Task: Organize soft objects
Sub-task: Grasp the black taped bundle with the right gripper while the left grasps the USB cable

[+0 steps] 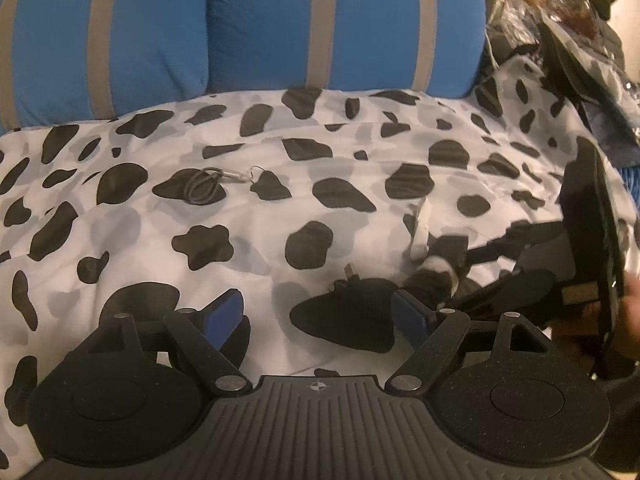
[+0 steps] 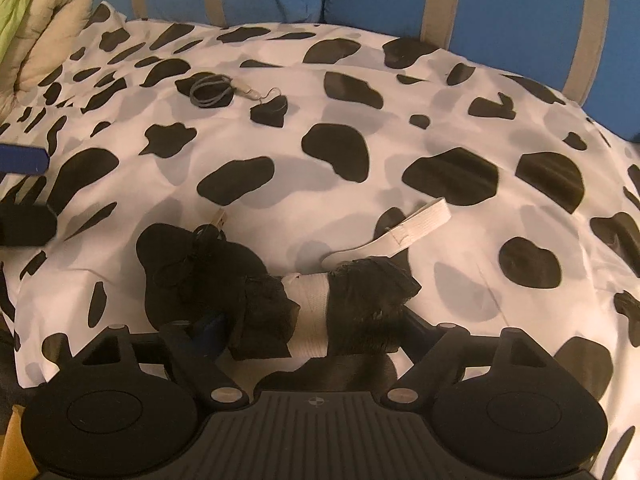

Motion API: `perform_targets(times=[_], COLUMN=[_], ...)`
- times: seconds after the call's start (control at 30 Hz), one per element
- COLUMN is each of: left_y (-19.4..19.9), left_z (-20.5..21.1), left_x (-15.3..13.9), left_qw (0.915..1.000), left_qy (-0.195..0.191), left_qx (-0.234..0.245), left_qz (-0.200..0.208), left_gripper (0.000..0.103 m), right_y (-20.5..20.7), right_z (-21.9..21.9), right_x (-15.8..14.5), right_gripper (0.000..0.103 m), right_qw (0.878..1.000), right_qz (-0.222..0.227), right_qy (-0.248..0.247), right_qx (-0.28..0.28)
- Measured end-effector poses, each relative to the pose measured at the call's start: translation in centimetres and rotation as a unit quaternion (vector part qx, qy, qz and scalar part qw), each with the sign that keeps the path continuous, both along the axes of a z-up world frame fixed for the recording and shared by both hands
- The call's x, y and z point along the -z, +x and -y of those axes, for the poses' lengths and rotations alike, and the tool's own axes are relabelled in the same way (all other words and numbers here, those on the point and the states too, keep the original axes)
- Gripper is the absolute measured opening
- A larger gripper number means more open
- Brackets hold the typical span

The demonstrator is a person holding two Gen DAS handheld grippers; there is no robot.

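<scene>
A black mesh bundle wrapped by a white elastic band [image 2: 312, 300] lies on the cow-print bedspread [image 2: 360, 128], with a loose white strap end [image 2: 404, 232] and a small black pouch with a cord [image 2: 188, 264] beside it. My right gripper [image 2: 316, 332] is closed around the bundle, its blue pads pressing both sides. In the left wrist view the same bundle [image 1: 436, 272] lies to the right, with the right gripper's body behind it. My left gripper [image 1: 320, 316] is open and empty, hovering low over the bedspread [image 1: 240, 216].
A coiled grey cable with a small clip [image 1: 204, 186] lies further back on the bed; it also shows in the right wrist view [image 2: 212, 90]. Blue pillows with grey stripes [image 1: 260, 24] line the back. Dark clutter [image 1: 568, 32] is piled at the right; a quilted beige item [image 2: 44, 28] at the left.
</scene>
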State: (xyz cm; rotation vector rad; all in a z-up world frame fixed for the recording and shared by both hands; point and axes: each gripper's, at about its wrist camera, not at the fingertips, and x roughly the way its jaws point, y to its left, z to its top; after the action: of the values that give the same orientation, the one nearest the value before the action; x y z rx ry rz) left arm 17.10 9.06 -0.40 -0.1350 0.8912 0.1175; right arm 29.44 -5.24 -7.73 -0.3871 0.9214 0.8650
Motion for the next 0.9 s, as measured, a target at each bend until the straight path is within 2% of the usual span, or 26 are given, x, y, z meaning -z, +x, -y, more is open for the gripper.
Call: perform_targets(times=[0.27,0.6,0.7,0.73,0.9], left_y=[0.7,3.2,4.1,4.3,5.9], left_z=[0.2,2.5,3.0,3.1,3.3], left_x=[1.6,4.1,4.8,5.0,6.4], left_qw=[0.9994,0.9967,0.9958,0.9956,0.9940], left_qy=[-0.016,0.006,0.003,-0.001,-0.015], left_qx=[0.014,0.056,0.062,0.063,0.059], left_qz=[-0.026,-0.059,-0.067,-0.069,-0.091], left_gripper=[0.081,0.079,0.071,0.066,0.055], right_y=[0.5,0.3,0.2,0.2,-0.3], right_z=[2.0,5.0,6.0,6.3,8.1], right_x=[-2.5,-5.0,-5.7,-5.9,-6.9], right_gripper=[0.084,0.084,0.084,0.084,0.084], right_qw=[0.999,0.998,0.997,0.997,0.996], right_qz=[0.012,0.023,0.027,0.027,0.028], right_qy=[0.028,0.045,0.050,0.053,0.064], right_qx=[0.024,0.043,0.048,0.050,0.062])
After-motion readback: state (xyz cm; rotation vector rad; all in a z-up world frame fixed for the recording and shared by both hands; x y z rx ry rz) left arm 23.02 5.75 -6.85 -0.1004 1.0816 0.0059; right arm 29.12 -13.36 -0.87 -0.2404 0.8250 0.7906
